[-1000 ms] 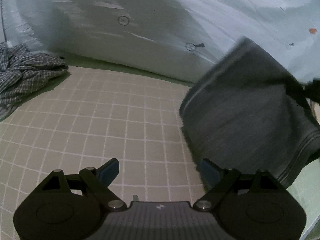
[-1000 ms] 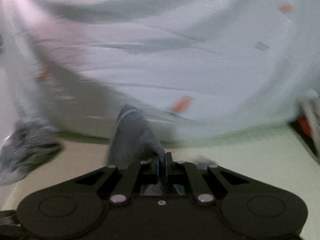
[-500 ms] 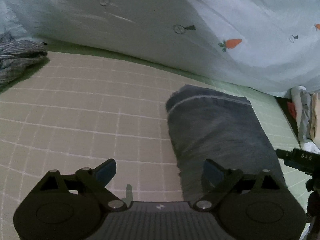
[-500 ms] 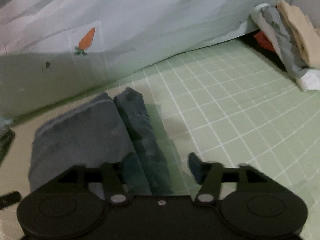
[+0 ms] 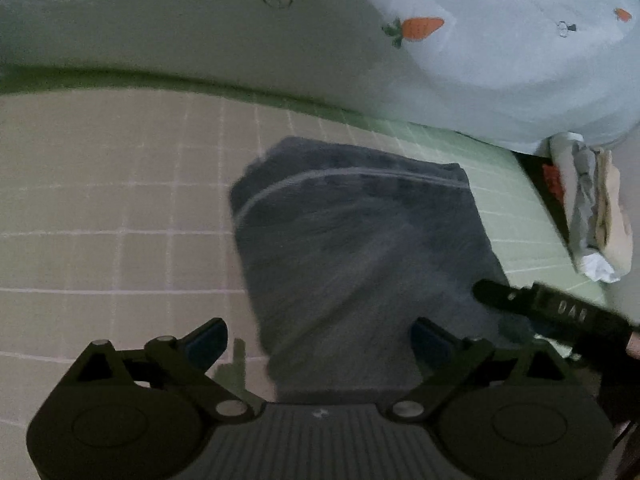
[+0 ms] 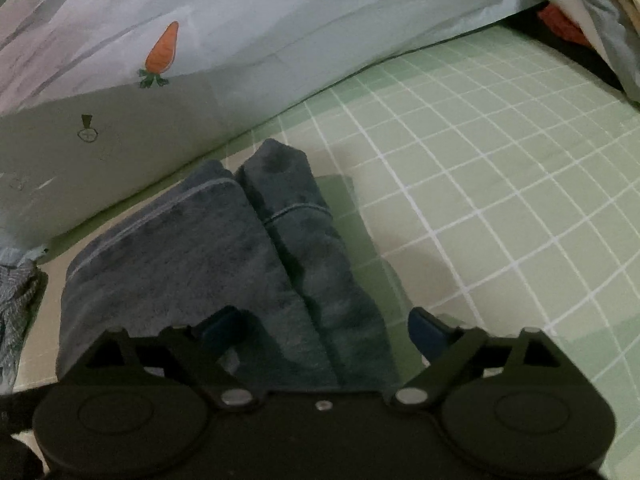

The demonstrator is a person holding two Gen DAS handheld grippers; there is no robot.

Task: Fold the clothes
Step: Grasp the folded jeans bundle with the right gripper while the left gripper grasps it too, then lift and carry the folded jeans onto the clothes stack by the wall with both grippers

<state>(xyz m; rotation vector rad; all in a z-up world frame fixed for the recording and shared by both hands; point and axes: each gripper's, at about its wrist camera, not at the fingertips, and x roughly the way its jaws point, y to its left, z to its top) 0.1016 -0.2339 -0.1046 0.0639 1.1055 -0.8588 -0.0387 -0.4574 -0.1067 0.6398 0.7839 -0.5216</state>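
A dark blue-grey garment (image 5: 360, 248) lies folded on the checked mat; in the right wrist view (image 6: 224, 264) it shows two stacked folds with pale seam lines. My left gripper (image 5: 320, 340) is open and empty, its fingers just above the garment's near end. My right gripper (image 6: 320, 328) is open and empty, straddling the garment's near edge. The right gripper also shows as a dark bar in the left wrist view (image 5: 552, 312), at the garment's right side.
A pale duvet with carrot prints (image 5: 420, 28) (image 6: 160, 48) rises behind the garment. A pile of folded clothes (image 5: 592, 208) sits at the right edge. A checked shirt (image 6: 16, 300) lies crumpled at the left. The mat (image 6: 500, 184) is green with white grid lines.
A second ago the right gripper was shut on the garment and carried it in the air. The garment now lies folded on the mat and both grippers are open over it.
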